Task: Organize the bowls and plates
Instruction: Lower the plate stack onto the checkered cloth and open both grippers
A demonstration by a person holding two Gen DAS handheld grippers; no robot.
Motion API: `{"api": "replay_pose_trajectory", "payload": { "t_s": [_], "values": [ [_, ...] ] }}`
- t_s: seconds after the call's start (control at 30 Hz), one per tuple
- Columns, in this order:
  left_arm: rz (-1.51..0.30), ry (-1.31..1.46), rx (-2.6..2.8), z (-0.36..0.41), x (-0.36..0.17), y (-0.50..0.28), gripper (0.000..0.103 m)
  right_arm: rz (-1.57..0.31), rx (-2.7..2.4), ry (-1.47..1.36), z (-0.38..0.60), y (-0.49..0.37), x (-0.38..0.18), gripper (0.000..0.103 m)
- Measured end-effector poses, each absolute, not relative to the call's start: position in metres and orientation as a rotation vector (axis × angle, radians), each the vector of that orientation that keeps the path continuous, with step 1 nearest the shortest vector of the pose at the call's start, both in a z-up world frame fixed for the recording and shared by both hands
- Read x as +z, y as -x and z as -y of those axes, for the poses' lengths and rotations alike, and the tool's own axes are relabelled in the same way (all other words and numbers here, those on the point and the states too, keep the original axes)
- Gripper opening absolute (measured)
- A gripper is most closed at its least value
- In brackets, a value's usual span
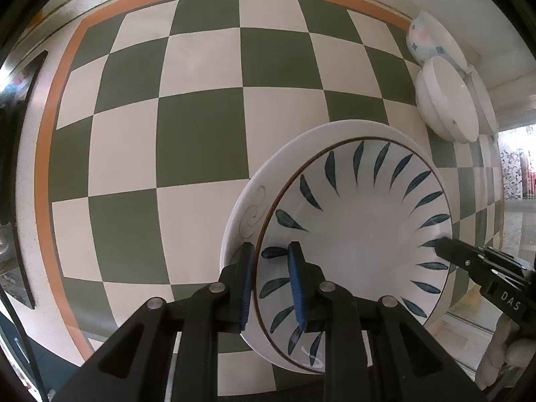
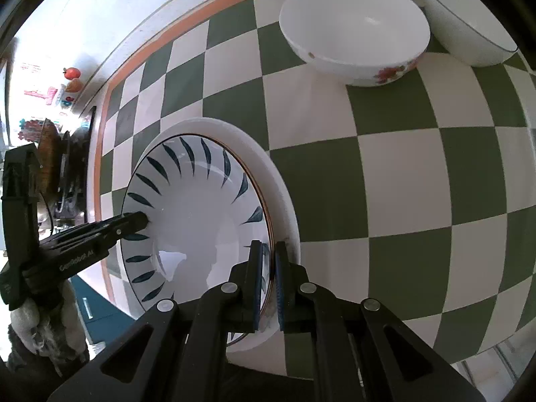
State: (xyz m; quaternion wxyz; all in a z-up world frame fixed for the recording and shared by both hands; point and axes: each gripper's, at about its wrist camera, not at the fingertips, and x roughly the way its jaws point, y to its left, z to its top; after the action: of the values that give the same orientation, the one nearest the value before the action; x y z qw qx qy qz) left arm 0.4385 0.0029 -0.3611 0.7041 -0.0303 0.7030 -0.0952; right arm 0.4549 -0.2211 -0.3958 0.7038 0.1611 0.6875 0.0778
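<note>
A large white bowl with blue leaf marks inside is near the front edge of the checkered table; it also shows in the right wrist view. My left gripper straddles its left rim, one finger outside and one inside, with a gap left at the rim. My right gripper is shut on the bowl's opposite rim and shows in the left wrist view. The left gripper shows in the right wrist view.
A white bowl with red flowers and a white bowl with a dark rim stand at the far side; they show in the left wrist view. A blue-patterned bowl is behind them. The green-and-white checkered cloth has an orange border.
</note>
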Motion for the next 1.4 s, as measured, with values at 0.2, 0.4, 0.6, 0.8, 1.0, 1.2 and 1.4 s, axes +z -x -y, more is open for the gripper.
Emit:
{"api": "replay_pose_trajectory", "payload": {
  "t_s": [0.2,0.4,0.6,0.8,1.0,1.2,1.4],
  "values": [
    [-1.565,0.074,-0.203,-0.001,-0.361,-0.439,0.018,-1.527,0.156,-0.333,0.219,-0.458,-0.395,0.010],
    [-1.578,0.079,-0.184,-0.001,-0.362,-0.439,0.021,-1.557,0.144,-0.305,0.213,-0.462,-0.395,0.014],
    [-1.576,0.074,-0.158,0.003,-0.362,-0.437,0.021,-1.562,0.110,-0.249,0.206,-0.463,-0.390,0.017],
    [-1.553,0.066,-0.129,0.007,-0.355,-0.430,0.021,-1.536,0.126,-0.205,0.200,-0.460,-0.373,0.019],
    [-1.487,0.069,-0.108,0.013,-0.330,-0.409,0.021,-1.506,0.170,-0.173,0.190,-0.447,-0.351,0.019],
    [-1.408,0.042,-0.104,0.019,-0.288,-0.383,0.028,-1.471,0.185,-0.147,0.189,-0.421,-0.322,0.020],
    [-1.327,0.043,-0.117,0.016,-0.248,-0.359,0.060,-1.392,0.153,-0.154,0.190,-0.390,-0.284,0.043]
  ]
}}
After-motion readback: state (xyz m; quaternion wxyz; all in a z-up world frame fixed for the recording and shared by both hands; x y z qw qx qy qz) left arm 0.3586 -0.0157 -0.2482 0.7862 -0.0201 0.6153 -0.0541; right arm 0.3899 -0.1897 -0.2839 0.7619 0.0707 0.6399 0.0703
